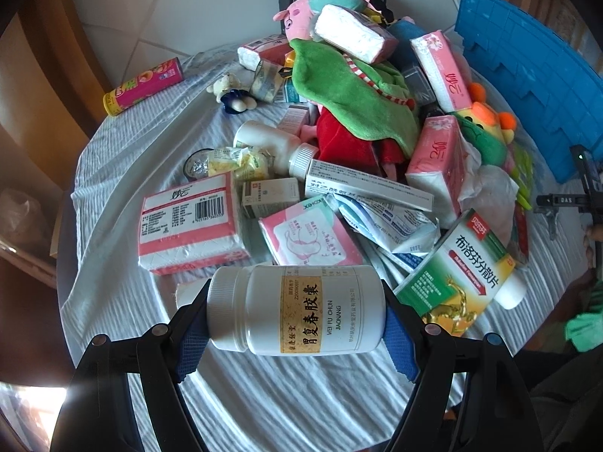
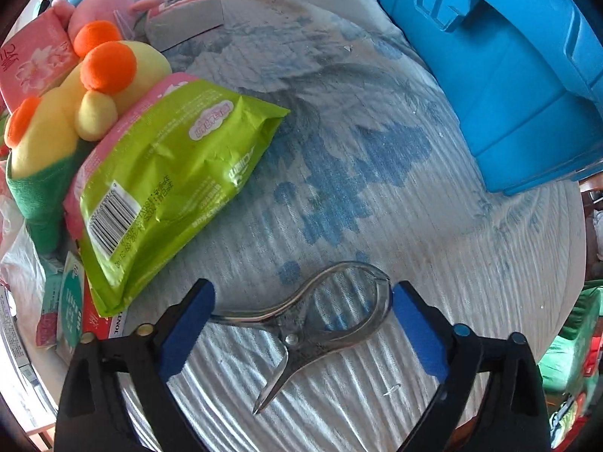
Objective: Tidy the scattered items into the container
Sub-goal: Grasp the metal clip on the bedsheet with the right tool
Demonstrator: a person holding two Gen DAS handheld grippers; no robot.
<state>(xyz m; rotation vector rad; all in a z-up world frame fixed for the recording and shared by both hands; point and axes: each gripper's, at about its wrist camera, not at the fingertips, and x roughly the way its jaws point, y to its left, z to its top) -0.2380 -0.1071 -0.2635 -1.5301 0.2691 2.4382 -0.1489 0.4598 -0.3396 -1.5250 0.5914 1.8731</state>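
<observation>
Across the striped cloth surface (image 1: pixel 113 173), clutter heaped beside a blue container (image 2: pixel 527 86).
Container stands at the far right edge, well apart from the pile of plush toys (image 1: pixel 339 90) and pink tissue packs (image 1: pixel 188 222). Green wipes pack (image 2: pixel 169 184) leans on a yellow plush (image 2: pixel 56 132). Left gripper (image 1: pixel 296 314) jaws clenched end to end on a white pill bottle (image 1: pixel 294 312), lifted clear. Right gripper (image 2: pixel 301 324) jaws straddle metal tongs (image 2: pixel 320 316) lying on the cloth, right pad touching; grip not certain.
</observation>
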